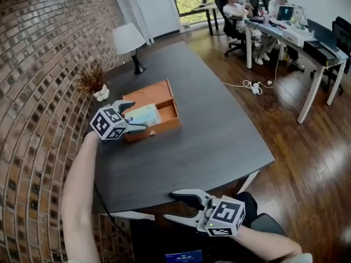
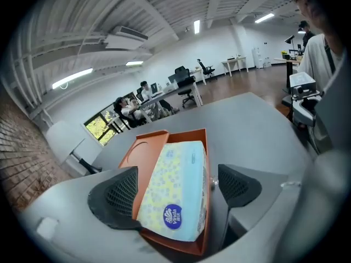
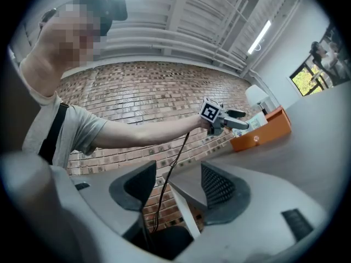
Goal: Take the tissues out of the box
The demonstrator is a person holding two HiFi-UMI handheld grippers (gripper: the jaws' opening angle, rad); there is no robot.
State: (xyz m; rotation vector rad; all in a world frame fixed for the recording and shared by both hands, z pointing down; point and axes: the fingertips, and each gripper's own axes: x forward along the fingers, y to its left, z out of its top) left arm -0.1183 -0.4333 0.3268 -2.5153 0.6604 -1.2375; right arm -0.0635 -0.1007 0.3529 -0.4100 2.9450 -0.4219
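Closest to us, low in the head view, is the right gripper [image 1: 170, 205], held just off the near edge of the dark worktop [image 1: 219, 136]. Its jaws stand apart with nothing between them. In its own view only the worktop's corner and a hanging black cable [image 3: 171, 173] show past the pads.

Now forward and to the left, along the outstretched arm, to the left gripper [image 1: 138, 115], tipped down over the orange box [image 1: 164, 129]. Jaws spread wide here, and right between them lies the tissue pack [image 2: 175, 185], pale blue and yellow, with a round blue logo on the end nearest the gripper. One pad flanks the pack on each side, and neither presses on it.

The pack is inside the box, lying lengthwise away from the gripper, close along the wall on the gripper's right. On the gripper's left the box shows a bare orange panel with a curved cut-out. A small knob [image 1: 152, 132] sits on the box's outer face, near the gripper's right jaw.

Beyond the left gripper, a small white vase of dried stems [image 1: 96, 84] stands on the worktop by the brick wall [image 1: 38, 64]. Farther on is a table lamp [image 1: 129, 40] with a white shade.

Well off to the right of both grippers, a power strip [image 1: 255, 86] lies on the wood floor [image 1: 296, 163]. At the far end of the room, people [image 1: 237, 10] sit at white desks [image 1: 279, 32].
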